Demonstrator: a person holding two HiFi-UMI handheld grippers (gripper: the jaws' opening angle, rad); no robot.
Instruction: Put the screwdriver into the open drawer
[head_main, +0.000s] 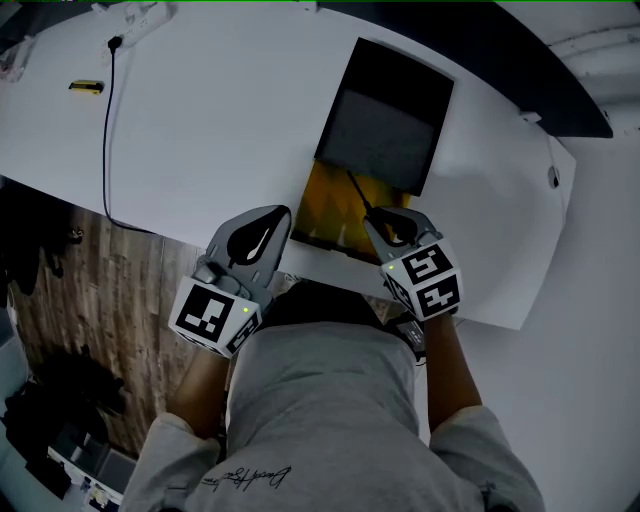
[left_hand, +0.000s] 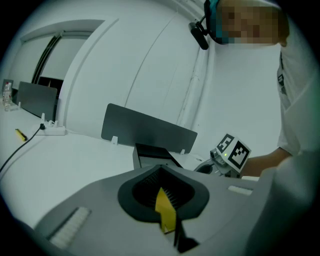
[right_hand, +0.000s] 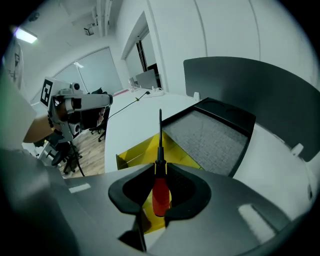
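The screwdriver (head_main: 358, 192) has a red handle (right_hand: 161, 195) and a thin black shaft (right_hand: 160, 132). My right gripper (head_main: 388, 215) is shut on the handle, and the shaft points out over the open yellow drawer (head_main: 330, 205). That drawer (right_hand: 132, 155) sticks out of a flat black cabinet (head_main: 385, 120) at the table's near edge. In the right gripper view the jaw tips (right_hand: 160, 165) pinch the handle's top. My left gripper (head_main: 280, 215) hovers just left of the drawer, shut with nothing in it. In its own view the tips (left_hand: 161, 167) meet.
On the white table (head_main: 220, 120) a black cable (head_main: 107, 130) runs to a power strip (head_main: 140, 20). A small yellow and black item (head_main: 86, 87) lies at the far left. A dark partition panel (left_hand: 150, 127) stands behind the cabinet. Wooden floor (head_main: 90, 270) lies beyond the table's edge.
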